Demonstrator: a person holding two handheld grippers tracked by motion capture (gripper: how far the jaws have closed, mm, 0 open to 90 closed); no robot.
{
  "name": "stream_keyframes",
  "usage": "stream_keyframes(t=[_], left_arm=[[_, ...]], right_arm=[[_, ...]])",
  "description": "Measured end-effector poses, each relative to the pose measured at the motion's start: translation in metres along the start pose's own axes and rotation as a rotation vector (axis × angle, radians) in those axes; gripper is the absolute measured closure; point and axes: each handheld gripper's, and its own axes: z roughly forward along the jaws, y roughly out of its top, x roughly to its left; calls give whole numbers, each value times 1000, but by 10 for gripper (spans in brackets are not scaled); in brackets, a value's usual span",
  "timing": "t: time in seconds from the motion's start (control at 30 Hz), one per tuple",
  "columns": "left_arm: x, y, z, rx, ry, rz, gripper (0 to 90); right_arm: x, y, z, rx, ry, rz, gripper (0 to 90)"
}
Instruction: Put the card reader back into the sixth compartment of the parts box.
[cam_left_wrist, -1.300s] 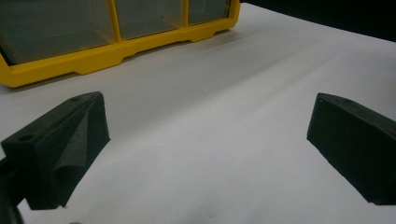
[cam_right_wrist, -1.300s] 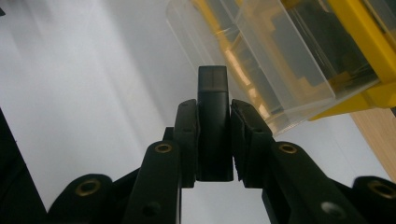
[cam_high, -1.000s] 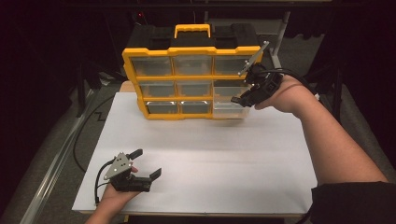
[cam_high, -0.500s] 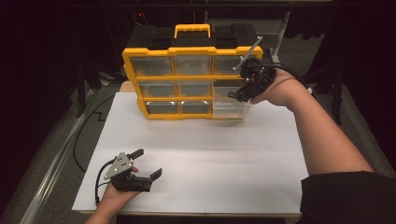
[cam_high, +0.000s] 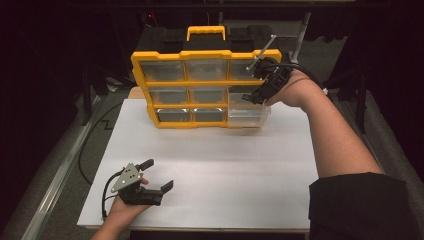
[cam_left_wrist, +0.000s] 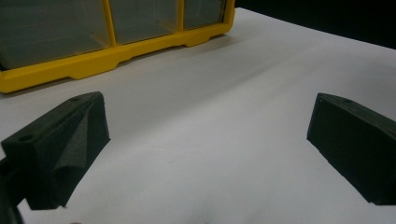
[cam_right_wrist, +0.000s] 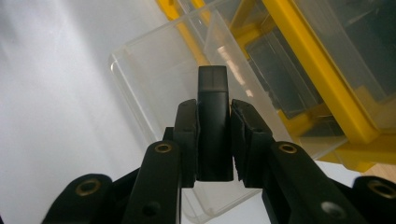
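A yellow parts organizer (cam_high: 205, 84) with clear drawers stands upright at the back of the white table (cam_high: 210, 170). Its bottom right clear drawer (cam_high: 248, 116) is pulled out toward me. My right gripper (cam_high: 252, 95) hovers just above that open drawer (cam_right_wrist: 154, 70), shut on a small black block (cam_right_wrist: 214, 126) clamped between its pads. My left gripper (cam_high: 159, 175) rests open on the table near the front left edge, with nothing between its two black jaws and bare white surface beyond. The organizer's yellow lower edge (cam_left_wrist: 112, 56) shows ahead of it.
A yellow carry handle (cam_high: 205, 33) tops the organizer. A thin metal rod (cam_high: 261, 52) sticks up from the right gripper. A black cable (cam_high: 92, 145) trails off the table's left side. White tabletop spreads between the organizer and the left hand.
My right hand with the black block has shifted slightly left and back, over the pulled-out drawer. The left gripper has stayed where it was.
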Motion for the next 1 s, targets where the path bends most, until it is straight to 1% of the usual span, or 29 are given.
stream_keyframes(t=[0.13,0.3,0.4,0.43,0.57,0.63,0.9,1.0], left_arm=[[1,0,-1,-2,2,-7,3],[0,0,-1,-5,5,-6,3],[0,0,-1,-6,6,-9,3],[0,0,-1,-5,6,-7,3],[0,0,-2,-4,5,-7,3],[0,0,-2,-4,3,-8,3],[0,0,-2,-2,4,-6,3],[-1,0,-2,-1,3,-3,3]], right_arm=[[-3,1,4,3,-2,8,742],[-4,2,9,8,-13,-6,742],[-4,3,12,10,-12,-11,742],[-4,4,13,9,-7,-20,742],[-3,5,18,15,-7,-17,741],[-3,6,21,20,-10,-24,741],[-2,6,25,39,12,-15,740],[-2,5,26,41,12,-19,740]])
